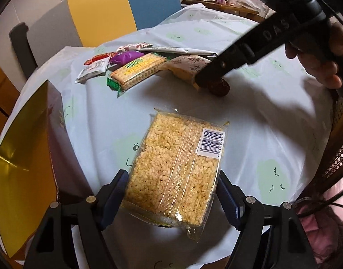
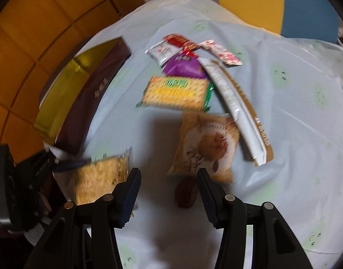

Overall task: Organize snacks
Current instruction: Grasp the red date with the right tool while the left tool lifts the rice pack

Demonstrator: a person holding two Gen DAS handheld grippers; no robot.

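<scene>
"Gripping anything on the left?"

"Clamped on the puffed-rice pack (image 1: 176,161). Left gripper (image 1: 171,174) pinching both long sides at the near end, barcode side up, above the tablecloth (image 1: 261,123), just beside the maroon box (image 1: 57,116) with the gold lining."

"And on the right?"

"Spread, gripping nothing. Right gripper (image 2: 169,174) pointing steeply down, straddling a dark wrinkled date (image 2: 186,195). Lying closer to the right-hand finger, on the cloth, touched by neither pad as far as the blurred wrist view tells."

"Step in hand, then?"

"Probably two at once: carrying the rice pack towards the box, and lining up a pinch on the date. Judged from the layout only."

"Rest of the snacks?"

"Heaped at the far side of the cloth: cracker pack (image 1: 137,69), purple packet (image 1: 124,57), tan pastry packet (image 2: 207,143) right behind the date, long white-and-brown pouch (image 2: 236,112) leaning across the pile. None boxed yet."

"Next move on the left?"

"Swing over the gold interior, lower flat, then release. Wide pack, so keep level and clear of the box wall."

"On the right?"

"Centre on the date before squeezing. Small, round, likely to roll or squirt sideways if caught off-centre. Watch the pastry packet's edge too: easy to nip along with it."

"Close gently?"

"Gently, then lift straight up."
</scene>
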